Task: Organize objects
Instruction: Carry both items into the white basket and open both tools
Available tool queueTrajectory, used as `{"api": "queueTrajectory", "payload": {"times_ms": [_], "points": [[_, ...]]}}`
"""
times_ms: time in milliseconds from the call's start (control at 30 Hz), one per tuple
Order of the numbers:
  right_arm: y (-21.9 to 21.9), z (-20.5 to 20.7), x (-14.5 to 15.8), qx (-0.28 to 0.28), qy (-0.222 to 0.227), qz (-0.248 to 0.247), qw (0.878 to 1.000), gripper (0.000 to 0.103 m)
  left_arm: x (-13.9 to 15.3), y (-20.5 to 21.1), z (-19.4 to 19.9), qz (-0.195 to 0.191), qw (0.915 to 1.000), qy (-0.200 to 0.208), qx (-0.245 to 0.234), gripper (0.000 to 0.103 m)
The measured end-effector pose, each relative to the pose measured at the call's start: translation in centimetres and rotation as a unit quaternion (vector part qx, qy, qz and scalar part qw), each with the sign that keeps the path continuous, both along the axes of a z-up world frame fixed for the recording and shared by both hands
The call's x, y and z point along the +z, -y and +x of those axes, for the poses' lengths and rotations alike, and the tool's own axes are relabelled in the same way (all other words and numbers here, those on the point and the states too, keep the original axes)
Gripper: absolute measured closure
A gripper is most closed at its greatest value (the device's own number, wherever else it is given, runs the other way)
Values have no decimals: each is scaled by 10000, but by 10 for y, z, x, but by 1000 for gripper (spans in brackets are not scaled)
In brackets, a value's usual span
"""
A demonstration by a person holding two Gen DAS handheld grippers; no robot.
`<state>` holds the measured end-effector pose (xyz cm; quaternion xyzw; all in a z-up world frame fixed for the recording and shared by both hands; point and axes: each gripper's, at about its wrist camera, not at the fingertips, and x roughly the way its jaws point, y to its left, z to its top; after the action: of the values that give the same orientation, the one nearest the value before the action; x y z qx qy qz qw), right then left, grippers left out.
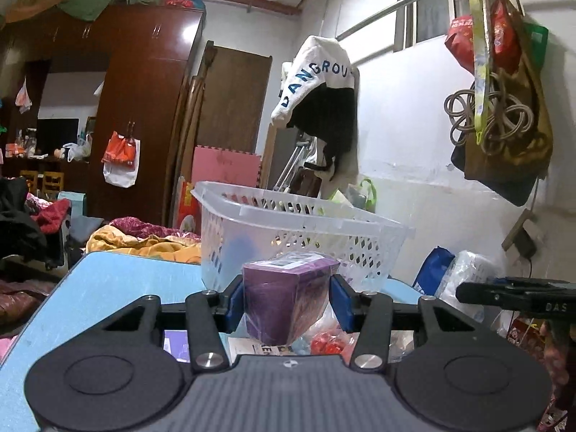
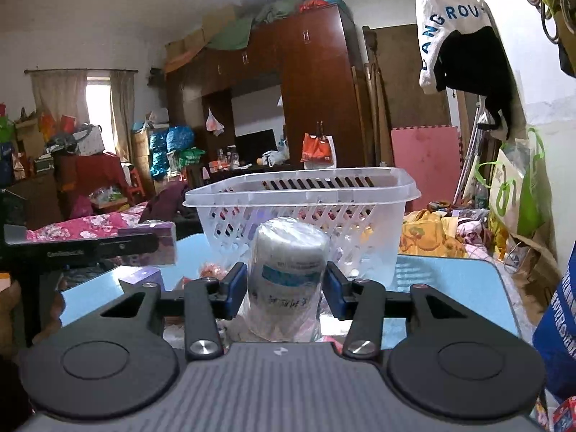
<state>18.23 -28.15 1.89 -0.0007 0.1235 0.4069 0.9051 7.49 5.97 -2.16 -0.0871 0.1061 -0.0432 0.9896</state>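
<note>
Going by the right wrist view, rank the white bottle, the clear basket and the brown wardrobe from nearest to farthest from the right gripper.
1. White bottle: clamped in the right gripper, dead centre.
2. Clear basket: just behind the bottle, on the blue table.
3. Brown wardrobe: against the far wall, centre.

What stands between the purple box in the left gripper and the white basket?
Nothing visible does. The purple box, clamped in the left gripper, is just before the white basket, whose near wall rises behind it; the box must clear the rim.
</note>
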Motion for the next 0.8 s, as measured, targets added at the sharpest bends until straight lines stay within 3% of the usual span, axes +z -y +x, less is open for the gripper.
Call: {"api": "queueTrajectory", "payload": {"times_ms": [133, 200, 267, 333, 433, 500, 633, 800], "points": [[-6, 5, 20, -66, 200, -16, 9998, 54, 22, 0, 7, 8, 9999, 77, -114, 50], [-13, 10, 39, -50, 344, -36, 9994, 54, 42, -4, 16, -135, 9987, 163, -470, 50], [-18, 27, 62, 188, 232, 244, 9993, 54, 64, -7, 34, -202, 9977, 170, -621, 50], [-24, 49, 79, 274, 122, 405, 9987, 54, 82, -7, 57, -139, 9986, 140, -488, 50], [-47, 73, 96, -279, 442, 24, 9986, 54, 100, -12, 103, -275, 9990, -217, -288, 50], [-61, 91, 97, -375, 383, -195, 9984, 54, 102, -15, 129, -392, 9978, -498, -181, 50], [-78, 117, 86, -187, -10, -458, 9988, 54, 91, -12, 157, -223, 9957, -902, 25, 50], [-83, 128, 78, -150, -127, -468, 9987, 54, 83, -12, 169, -119, 9945, -1040, 47, 50]]}}
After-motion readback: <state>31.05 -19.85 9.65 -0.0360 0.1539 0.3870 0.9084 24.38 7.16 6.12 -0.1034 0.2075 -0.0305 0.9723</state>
